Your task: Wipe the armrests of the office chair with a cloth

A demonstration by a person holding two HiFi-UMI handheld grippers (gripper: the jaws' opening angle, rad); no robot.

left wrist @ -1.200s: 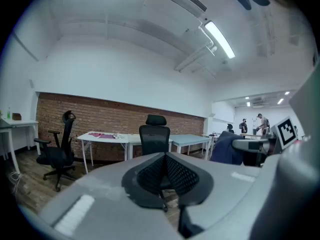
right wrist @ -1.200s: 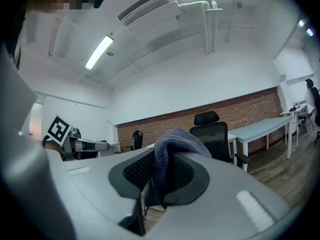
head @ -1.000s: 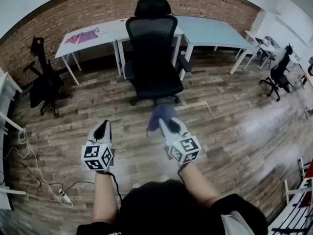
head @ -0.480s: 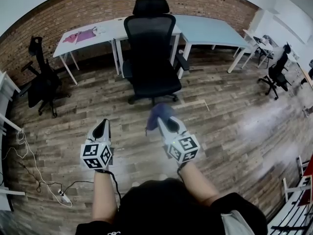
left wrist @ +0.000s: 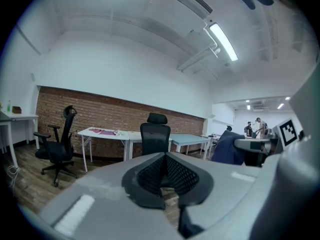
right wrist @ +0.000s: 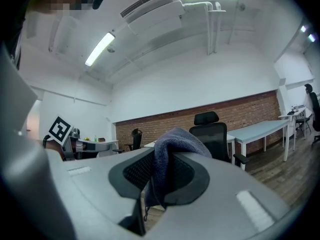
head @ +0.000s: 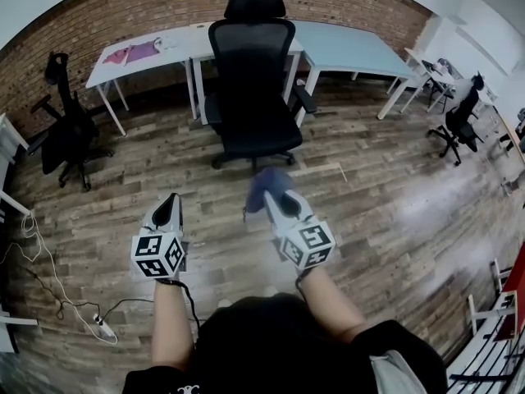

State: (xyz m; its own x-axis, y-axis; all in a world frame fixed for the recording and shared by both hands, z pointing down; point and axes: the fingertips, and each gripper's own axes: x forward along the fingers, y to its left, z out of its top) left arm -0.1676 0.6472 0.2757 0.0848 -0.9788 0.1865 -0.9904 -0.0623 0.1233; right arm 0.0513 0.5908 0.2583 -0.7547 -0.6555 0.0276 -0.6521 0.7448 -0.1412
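Cloth of dark blue knit sat pinched in the right claw, bunched over its tips. The left claw was closed on nothing. The black mesh office chair stood ahead on the wooden plank floor, well apart from both.

The office chair stands before the desks, a second chair far left.

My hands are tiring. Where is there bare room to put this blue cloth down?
The pale blue desk right of the black mesh office chair looks bare. The white desk is free beside the chair; pink items crowd its left end. Loose cables clutter the wooden floor on the left.
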